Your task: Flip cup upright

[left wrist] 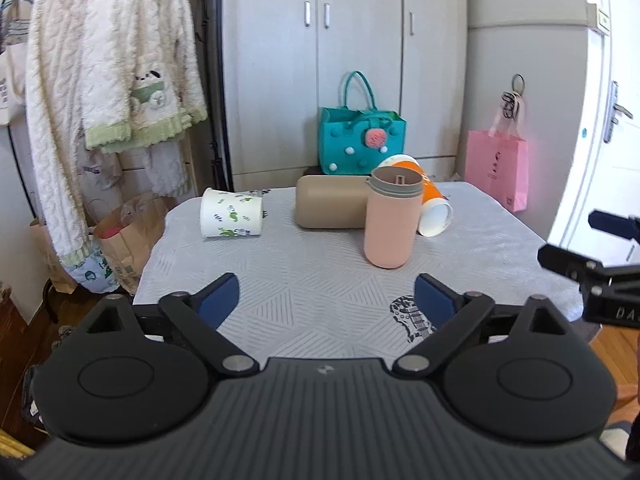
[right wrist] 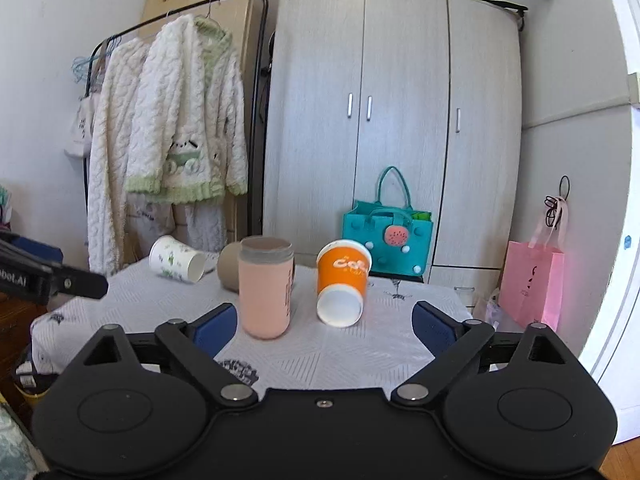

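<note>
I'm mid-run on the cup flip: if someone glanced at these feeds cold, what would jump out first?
Probably the pink bottle, standing upright mid-table, with the orange cup lying on its side just right of it, open mouth toward the right gripper. A white printed cup also lies on its side at the table's far left. Both the right gripper and the left gripper are open and hold nothing.
</note>
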`<action>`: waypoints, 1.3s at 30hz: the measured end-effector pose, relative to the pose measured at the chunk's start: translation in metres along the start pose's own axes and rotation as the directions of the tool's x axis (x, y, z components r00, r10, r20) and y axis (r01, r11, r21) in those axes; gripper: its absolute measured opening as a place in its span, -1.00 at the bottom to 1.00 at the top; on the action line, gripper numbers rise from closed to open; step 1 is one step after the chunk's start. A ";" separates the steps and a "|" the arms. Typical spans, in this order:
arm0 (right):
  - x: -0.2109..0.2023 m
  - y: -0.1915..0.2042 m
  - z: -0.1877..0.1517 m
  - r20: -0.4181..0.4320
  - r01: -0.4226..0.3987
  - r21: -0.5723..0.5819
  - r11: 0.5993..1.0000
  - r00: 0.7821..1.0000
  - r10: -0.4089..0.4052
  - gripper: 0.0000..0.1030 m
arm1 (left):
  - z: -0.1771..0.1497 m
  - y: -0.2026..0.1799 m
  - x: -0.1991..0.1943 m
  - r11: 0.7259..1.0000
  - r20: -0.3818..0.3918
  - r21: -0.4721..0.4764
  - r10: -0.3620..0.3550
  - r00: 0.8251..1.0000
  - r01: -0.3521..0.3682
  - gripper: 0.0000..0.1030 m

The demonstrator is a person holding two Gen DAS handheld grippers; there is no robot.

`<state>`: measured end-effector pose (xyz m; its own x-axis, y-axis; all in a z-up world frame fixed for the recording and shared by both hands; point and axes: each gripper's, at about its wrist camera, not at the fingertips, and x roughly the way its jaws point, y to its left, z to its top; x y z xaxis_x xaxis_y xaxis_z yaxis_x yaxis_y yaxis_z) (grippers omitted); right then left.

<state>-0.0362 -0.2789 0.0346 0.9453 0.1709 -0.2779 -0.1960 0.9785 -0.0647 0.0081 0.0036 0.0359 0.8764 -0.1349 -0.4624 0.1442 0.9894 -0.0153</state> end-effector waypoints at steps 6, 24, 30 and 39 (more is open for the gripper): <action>0.004 0.002 -0.012 -0.015 0.049 0.054 0.997 0.999 -0.048 1.00 | -0.013 0.001 0.004 0.999 -0.003 -0.018 0.047 0.999 -0.047 1.00; 0.009 0.009 -0.024 -0.072 0.123 0.089 0.988 0.991 -0.117 1.00 | -0.033 -0.004 0.016 0.993 -0.060 -0.059 0.095 0.994 -0.099 1.00; 0.011 0.010 -0.026 -0.087 0.139 0.090 0.986 0.987 -0.132 1.00 | -0.038 0.000 0.024 0.990 -0.096 -0.075 0.112 0.989 -0.119 1.00; 0.012 0.012 -0.029 -0.102 0.159 0.088 0.983 0.983 -0.150 1.00 | -0.037 0.009 0.019 0.981 -0.050 -0.101 0.163 0.985 -0.167 1.00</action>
<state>-0.0351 -0.2683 0.0023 0.9325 0.0093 -0.3612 -0.0191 0.9995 -0.0235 0.0087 0.0115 -0.0057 0.8641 0.0305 -0.5023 -0.0513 0.9983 -0.0276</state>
